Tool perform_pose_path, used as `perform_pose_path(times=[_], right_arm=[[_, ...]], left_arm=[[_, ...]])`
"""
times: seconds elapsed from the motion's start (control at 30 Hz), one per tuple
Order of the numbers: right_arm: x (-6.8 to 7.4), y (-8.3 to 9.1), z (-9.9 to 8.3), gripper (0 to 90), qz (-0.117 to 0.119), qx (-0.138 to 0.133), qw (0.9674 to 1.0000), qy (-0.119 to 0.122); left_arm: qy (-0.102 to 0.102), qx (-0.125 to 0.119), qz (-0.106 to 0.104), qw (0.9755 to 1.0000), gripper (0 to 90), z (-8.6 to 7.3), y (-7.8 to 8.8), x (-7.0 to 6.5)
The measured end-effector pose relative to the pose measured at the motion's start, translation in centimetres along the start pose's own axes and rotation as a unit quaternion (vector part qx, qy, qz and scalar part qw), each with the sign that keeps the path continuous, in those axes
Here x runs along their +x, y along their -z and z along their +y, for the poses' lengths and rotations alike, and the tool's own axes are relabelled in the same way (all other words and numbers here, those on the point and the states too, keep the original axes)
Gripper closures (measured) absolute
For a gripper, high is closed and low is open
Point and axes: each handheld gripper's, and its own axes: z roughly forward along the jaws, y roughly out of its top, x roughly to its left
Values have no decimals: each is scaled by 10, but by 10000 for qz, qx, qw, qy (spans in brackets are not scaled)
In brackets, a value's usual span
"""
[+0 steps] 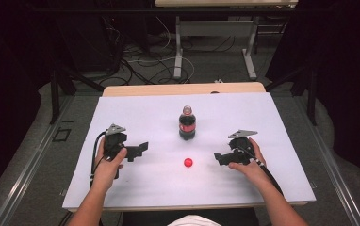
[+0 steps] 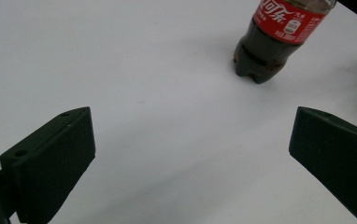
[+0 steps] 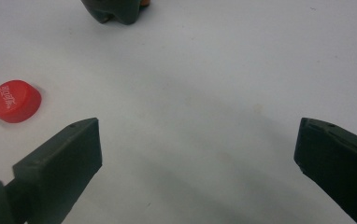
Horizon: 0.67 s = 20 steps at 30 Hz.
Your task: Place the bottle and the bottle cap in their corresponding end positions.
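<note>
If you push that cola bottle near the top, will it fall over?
Probably yes. The cola bottle stands upright, tall and narrow on a small bumpy base, so a high push would likely tip it. Its red cap lies on the table, so cola might spill. The dark drink fills most of it, so it is probably heavy.

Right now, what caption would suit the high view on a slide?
Two open hand-held grippers, left gripper and right gripper, flank an uncapped dark plastic cola bottle and its round red cap.

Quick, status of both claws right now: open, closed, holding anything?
Left claw: open, nothing between its jaws; bottle stands ahead, untouched.
Right claw: open, empty; red cap lies off to its side.
</note>
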Motion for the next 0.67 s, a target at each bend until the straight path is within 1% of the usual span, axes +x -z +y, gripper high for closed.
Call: perform_pose_path(times=[0.03,0.07,0.1,0.13,0.17,0.2,0.23,0.27,0.3,0.33,0.37,0.4,0.43,0.5,0.53,0.6,0.63,0.67], right_arm=[[0,0,0,7,12,-5,10000,-12],[0,0,0,7,9,-8,10000,-28],[-1,0,0,7,-22,-17,10000,8],[-1,0,0,7,-22,-30,10000,-53],[-2,0,-1,7,-25,-31,10000,-48],[-3,0,-1,7,-42,-37,10000,-23],[-3,0,-1,7,-37,-35,10000,-66],[-3,0,-1,7,-42,-40,10000,-59],[-3,0,-1,7,-45,-42,10000,-55],[-3,0,-1,7,-48,-42,10000,-52],[-3,0,-1,7,-47,-42,10000,-53],[-3,0,-1,7,-46,-41,9999,-92],[-3,0,-1,7,-50,-35,9999,-90],[-3,-1,-1,7,-76,-28,9999,-82],[-3,-1,-1,7,-90,-11,9999,-116],[-4,-1,-2,7,-103,-13,9999,-99],[-5,-1,-2,7,-104,-12,9999,-98],[-6,-1,-2,7,-100,-29,9999,-50]], left_arm=[[50,46,-29,10000,4,-1,3,4],[110,-16,-22,9999,4,-3,4,8],[156,-94,33,9998,4,-6,4,11],[195,-98,100,9997,4,-7,5,14],[184,-54,173,9997,4,-8,6,18],[274,-97,216,9993,4,-10,6,19],[278,-95,214,9993,4,-11,6,23],[325,-126,220,9992,4,-12,6,25],[375,-180,239,9988,4,-13,6,27],[378,-152,257,9988,4,-14,7,29],[393,-210,310,9985,4,-15,6,30],[412,-163,353,9984,4,-16,7,32],[509,-212,399,9977,4,-17,6,33],[589,-213,409,9972,4,-17,8,37],[634,-265,418,9968,4,-18,8,38],[655,-213,448,9966,4,-18,9,41],[669,-245,481,9963,4,-18,9,42],[660,-220,500,9963,4,-18,9,43]])
